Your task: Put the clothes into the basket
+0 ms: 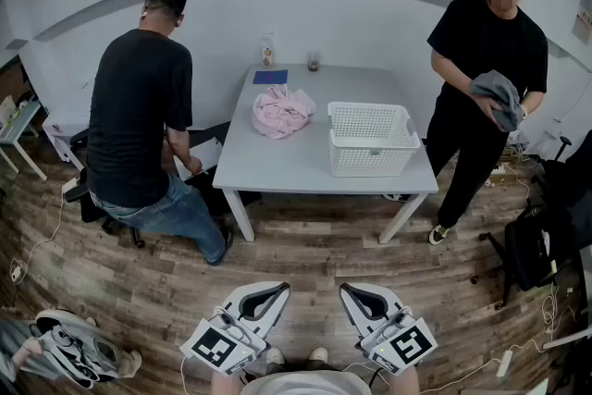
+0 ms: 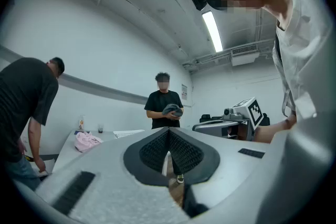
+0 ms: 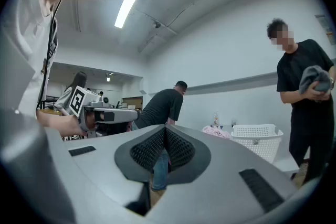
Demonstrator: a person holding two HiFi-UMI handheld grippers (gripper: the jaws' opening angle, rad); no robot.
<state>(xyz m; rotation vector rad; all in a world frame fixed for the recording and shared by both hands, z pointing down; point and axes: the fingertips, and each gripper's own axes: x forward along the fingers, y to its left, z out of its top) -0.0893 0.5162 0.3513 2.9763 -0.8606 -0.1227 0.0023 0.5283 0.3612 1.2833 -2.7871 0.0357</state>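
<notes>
Pink clothes (image 1: pixel 282 111) beside basket (image 1: pixel 372 160) on table (image 1: pixel 291 164); left gripper (image 1: pixel 275 292) together, empty; right gripper (image 1: pixel 355 290) together, empty

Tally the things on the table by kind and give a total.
Pink clothes pile: 1
White basket: 1
Bottle: 1
Cup: 1
Blue flat item: 1
Total: 5
</notes>
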